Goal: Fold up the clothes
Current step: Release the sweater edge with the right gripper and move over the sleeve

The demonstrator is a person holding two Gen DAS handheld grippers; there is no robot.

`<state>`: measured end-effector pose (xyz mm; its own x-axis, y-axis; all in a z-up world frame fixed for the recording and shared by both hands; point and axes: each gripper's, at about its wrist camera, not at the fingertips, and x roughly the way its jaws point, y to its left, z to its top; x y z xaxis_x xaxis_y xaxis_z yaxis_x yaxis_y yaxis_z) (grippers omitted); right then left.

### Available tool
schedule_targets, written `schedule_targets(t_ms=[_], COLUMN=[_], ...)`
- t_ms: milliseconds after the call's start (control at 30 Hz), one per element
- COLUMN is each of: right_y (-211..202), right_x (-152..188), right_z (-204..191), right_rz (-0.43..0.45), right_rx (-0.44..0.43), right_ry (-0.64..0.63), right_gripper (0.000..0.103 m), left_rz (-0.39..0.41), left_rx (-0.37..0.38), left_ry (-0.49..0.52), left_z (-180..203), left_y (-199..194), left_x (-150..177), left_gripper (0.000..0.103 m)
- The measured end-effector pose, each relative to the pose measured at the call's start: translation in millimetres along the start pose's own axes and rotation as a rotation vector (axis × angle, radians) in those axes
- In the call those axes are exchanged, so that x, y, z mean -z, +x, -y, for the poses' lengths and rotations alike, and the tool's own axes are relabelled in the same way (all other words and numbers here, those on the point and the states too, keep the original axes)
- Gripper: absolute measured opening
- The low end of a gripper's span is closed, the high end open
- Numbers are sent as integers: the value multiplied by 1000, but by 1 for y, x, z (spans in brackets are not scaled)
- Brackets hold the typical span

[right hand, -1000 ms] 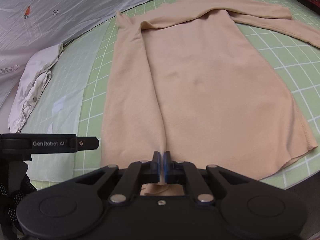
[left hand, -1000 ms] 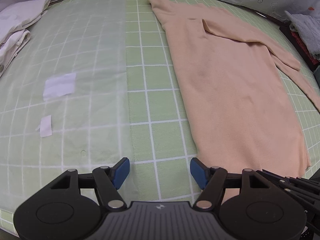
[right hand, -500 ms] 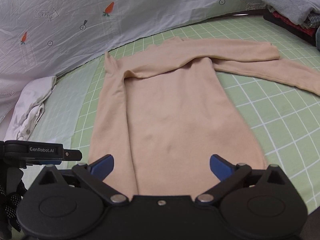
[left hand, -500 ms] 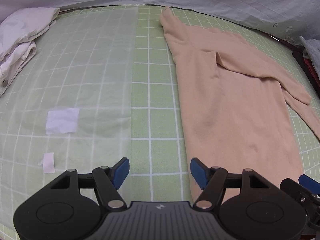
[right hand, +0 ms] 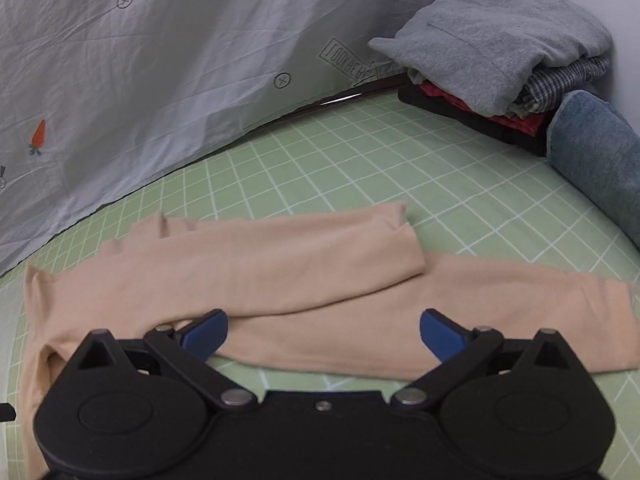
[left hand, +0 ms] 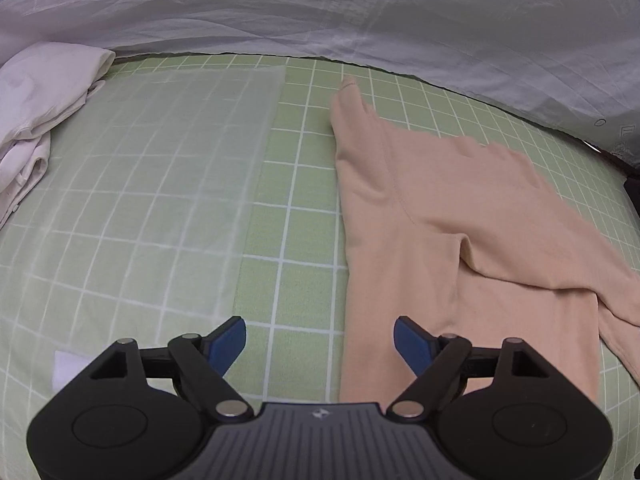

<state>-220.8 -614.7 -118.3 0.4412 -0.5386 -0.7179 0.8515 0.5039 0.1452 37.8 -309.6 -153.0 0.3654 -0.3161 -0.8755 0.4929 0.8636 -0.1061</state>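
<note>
A: Where does the sweater (left hand: 448,216) lie?

B: Flat on the green gridded mat (left hand: 296,184) that covers the bench, partly folded. In the left wrist view its body runs away from the camera, long axis front to back, with its near part passing under the right finger of the left hand-held gripper (left hand: 320,338). The two sleeves (right hand: 280,264) lie crosswise to the body, one over the other, stretching towards the right.

A: And from the right hand-held gripper (right hand: 323,330)?

B: The sleeves lie directly ahead and just below it, their long axis running left to right across its fingers. The upper sleeve's cuff (right hand: 396,220) ends near the middle of the view; the lower sleeve's cuff (right hand: 616,300) reaches further right.

A: State of the tools?

B: Both stand spread wide with nothing between the blue pads.

A: Which is nearer to what?

B: The right one to the sleeves, the left one to the body's left edge. Judged from this, a move on the sleeves would fall to the right hand; how far the folding has got cannot be settled.

A: Any containers?

B: A black tray (right hand: 472,116) at the far right carries a stack of clothes (right hand: 500,52), grey on top. Rolled jeans (right hand: 596,160) lie beside it, white clothing (left hand: 40,112) at the far left.
</note>
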Motion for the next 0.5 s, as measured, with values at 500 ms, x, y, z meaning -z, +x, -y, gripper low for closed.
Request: schedule_targets(t_ms=[500], right_y=[84], right_x=[-35], right_z=[21], right_rz=[-106], right_rx=[43], right_ry=[-59], right_gripper=[102], left_rz=[-23], left_rx=[-70], left_ry=[37], left_z=[13], left_y=[47], left_x=[-25], left_gripper=[101])
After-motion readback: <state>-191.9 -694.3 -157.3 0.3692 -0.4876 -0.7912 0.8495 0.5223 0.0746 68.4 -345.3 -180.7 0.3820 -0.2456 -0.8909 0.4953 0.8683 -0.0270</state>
